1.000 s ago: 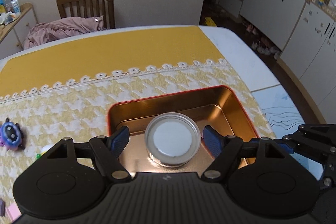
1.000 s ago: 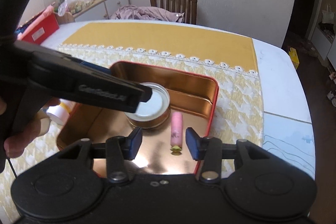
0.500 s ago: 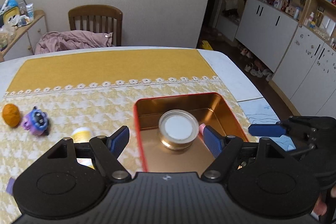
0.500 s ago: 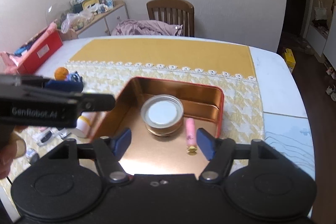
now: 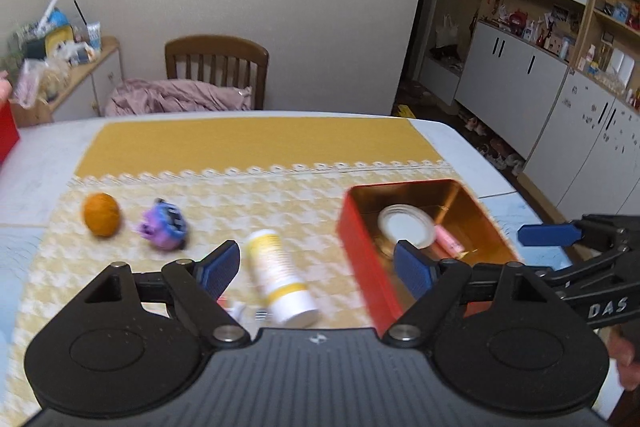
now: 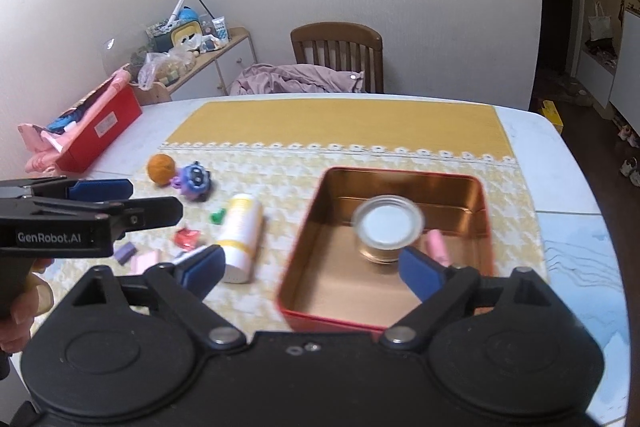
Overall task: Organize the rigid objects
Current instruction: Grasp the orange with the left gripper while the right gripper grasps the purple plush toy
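Note:
A red tin (image 6: 486,215) with a gold inside stands on the yellow cloth; it also shows in the left wrist view (image 5: 354,239). In it are a round clear-lidded jar (image 6: 389,225) and a pink tube (image 6: 437,245). A white and yellow bottle (image 5: 278,277) lies on its side left of the tin, below my left gripper (image 5: 318,269), which is open and empty. My right gripper (image 6: 312,269) is open and empty, raised over the tin's near edge. An orange ball (image 5: 101,214) and a purple toy (image 5: 164,229) lie further left.
Small pieces, red (image 6: 186,238), green (image 6: 218,215), purple (image 6: 127,251) and pink (image 6: 144,262), lie near the bottle. A red box (image 6: 98,131) stands at the table's far left. A wooden chair (image 6: 338,53) with pink cloth is behind the table. White cabinets (image 5: 560,115) stand at the right.
Both grippers have pulled back and up from the tin, leaving the jar in it. My left gripper has swung left over the bottle. The right gripper has opened wider.

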Demonstrator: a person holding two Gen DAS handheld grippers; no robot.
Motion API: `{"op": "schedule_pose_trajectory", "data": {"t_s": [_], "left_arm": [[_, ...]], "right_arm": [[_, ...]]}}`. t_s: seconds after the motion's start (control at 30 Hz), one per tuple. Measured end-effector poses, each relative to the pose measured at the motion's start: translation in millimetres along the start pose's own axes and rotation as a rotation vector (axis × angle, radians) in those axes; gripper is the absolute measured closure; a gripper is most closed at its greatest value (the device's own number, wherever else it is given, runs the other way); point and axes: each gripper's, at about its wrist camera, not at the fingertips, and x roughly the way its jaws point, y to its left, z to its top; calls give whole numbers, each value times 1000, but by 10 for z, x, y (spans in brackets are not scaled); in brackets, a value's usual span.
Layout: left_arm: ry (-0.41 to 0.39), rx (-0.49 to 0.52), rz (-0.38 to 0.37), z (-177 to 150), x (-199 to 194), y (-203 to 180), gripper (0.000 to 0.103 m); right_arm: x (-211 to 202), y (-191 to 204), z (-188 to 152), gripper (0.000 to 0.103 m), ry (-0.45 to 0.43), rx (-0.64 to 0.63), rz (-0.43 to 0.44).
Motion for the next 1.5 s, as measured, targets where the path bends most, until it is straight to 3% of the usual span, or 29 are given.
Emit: {"op": "schedule_pose_trajectory", "data": {"t_s": [0.27,0.63,1.07,1.5], "left_arm": [[-63,30,61,-110,-273,582,11],[-72,-29,123,-34,-204,1505,8],[-25,-112,147,106,410,2217,5],[75,-133,127,110,1191,2467,5]], "right_arm": [[164,584,51,4,-6,-31,10],[650,1266,270,0,-26,-58,61],[1511,1720,411,0,50,-157,56],[2337,1884,550,8,132,-188,23]]}}
